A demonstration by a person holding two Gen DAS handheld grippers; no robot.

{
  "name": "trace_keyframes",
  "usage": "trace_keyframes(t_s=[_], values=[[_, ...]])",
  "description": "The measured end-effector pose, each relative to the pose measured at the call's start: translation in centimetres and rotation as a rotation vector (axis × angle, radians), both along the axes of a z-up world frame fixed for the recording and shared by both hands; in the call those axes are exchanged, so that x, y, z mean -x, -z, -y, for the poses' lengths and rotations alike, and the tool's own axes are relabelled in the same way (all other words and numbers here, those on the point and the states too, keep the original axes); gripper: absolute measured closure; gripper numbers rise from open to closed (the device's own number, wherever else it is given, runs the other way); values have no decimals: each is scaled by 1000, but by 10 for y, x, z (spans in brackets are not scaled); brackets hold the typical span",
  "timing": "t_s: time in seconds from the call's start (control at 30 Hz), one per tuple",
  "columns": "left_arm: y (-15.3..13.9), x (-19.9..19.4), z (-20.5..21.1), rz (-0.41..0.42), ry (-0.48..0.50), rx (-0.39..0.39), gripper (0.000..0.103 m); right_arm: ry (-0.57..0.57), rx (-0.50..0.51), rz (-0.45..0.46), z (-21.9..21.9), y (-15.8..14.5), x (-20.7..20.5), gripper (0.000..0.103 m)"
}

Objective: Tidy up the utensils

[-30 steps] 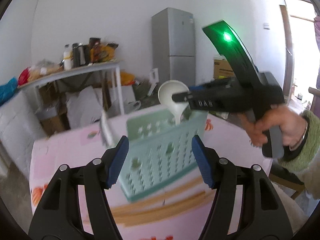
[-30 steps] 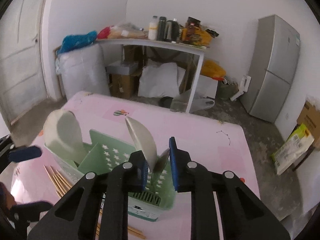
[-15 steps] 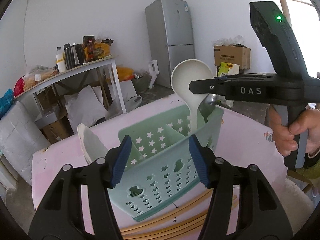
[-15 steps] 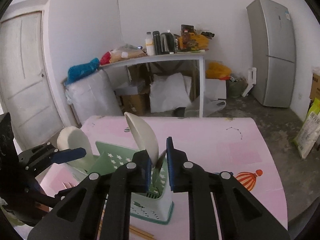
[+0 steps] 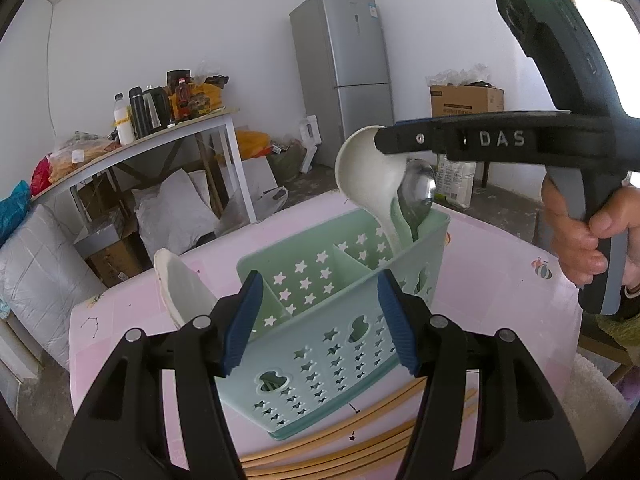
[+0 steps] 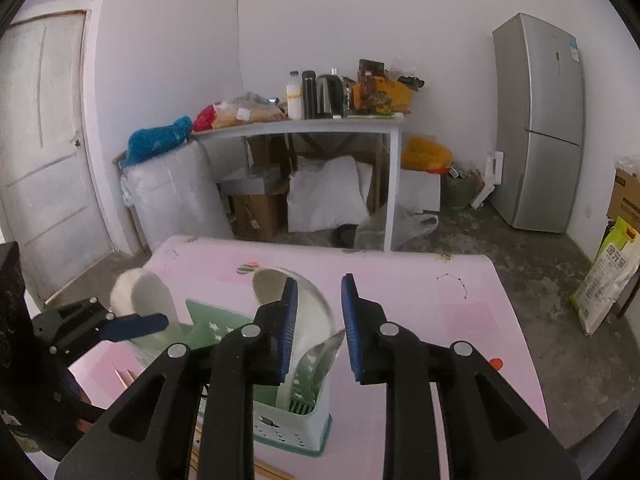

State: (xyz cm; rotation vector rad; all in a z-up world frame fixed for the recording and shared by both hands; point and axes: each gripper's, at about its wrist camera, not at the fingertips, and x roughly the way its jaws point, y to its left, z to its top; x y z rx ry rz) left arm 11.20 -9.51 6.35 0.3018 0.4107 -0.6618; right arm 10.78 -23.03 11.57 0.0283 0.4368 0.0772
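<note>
A mint-green caddy (image 5: 340,344) stands on the pink table (image 5: 500,280). My left gripper (image 5: 318,320) hangs open just in front of its near wall; I cannot tell if the pads touch it. In the right wrist view one of its fingertips (image 6: 136,326) reaches the caddy's left end. A white ladle (image 5: 368,172) and a metal spoon (image 5: 420,188) stand in the right compartment. My right gripper (image 6: 320,320) is opening; the ladle (image 6: 308,308) and spoon (image 6: 330,346) are between the pads, unpressed. Another white spoon (image 5: 180,288) stands at the left end.
Bamboo chopsticks (image 5: 340,440) lie on the table in front of the caddy. A person's hand (image 5: 580,248) holds the right gripper's handle. Beyond the table are a white side table (image 6: 320,124) with bottles, boxes, a fridge (image 6: 540,120) and a door (image 6: 48,140).
The right gripper's pads, shut on the white ladle's handle before, have spread apart and the ladle now rests in the caddy. The left gripper closed in on the caddy, then held still.
</note>
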Motion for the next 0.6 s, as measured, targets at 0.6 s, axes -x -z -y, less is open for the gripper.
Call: trace_keyframes(t_s=[0.6], values=[[1,2,0,-2,2,-3,47,14,-6,-145,10,3,-33,98]])
